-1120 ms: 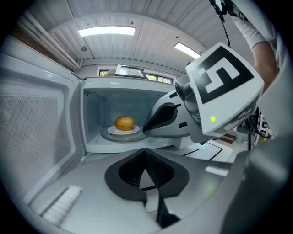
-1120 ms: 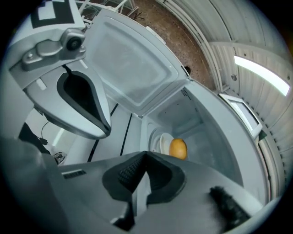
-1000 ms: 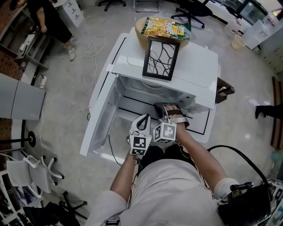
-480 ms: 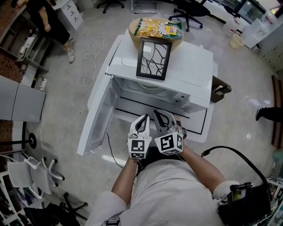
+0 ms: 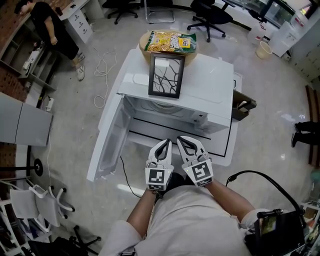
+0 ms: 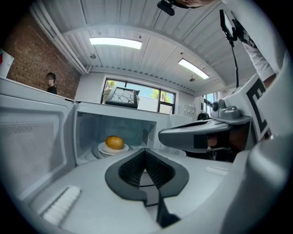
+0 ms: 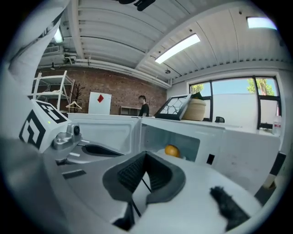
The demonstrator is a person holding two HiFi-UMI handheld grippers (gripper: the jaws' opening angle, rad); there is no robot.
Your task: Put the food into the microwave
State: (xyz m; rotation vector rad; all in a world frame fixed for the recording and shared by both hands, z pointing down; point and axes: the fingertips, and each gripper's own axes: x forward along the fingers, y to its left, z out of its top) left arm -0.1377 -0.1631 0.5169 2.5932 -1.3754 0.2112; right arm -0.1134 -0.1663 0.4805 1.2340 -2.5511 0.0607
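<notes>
A white microwave (image 5: pixel 210 95) stands with its door (image 5: pixel 107 142) swung open to the left. Inside, an orange round food (image 6: pixel 114 142) sits on a white plate (image 6: pixel 106 150); the same food (image 7: pixel 171 150) shows in the right gripper view. My left gripper (image 5: pixel 161 146) and right gripper (image 5: pixel 189 144) hover side by side in front of the cavity, outside it, tips pointing at it. Both are shut with nothing between the jaws. In the left gripper view the left gripper (image 6: pixel 145 151) is closed tip to tip; the right gripper (image 7: pixel 145 155) likewise.
On top of the microwave stand a black picture frame (image 5: pixel 166 76) and a basket with a yellow snack bag (image 5: pixel 170 41). A person (image 5: pixel 52 30) stands at the far left by shelves. Office chairs (image 5: pixel 210 15) are behind; a cable (image 5: pixel 107 57) lies on the floor.
The right gripper has drawn back out of the microwave cavity, risen and rolled upright next to the left one. The left gripper has lifted a little.
</notes>
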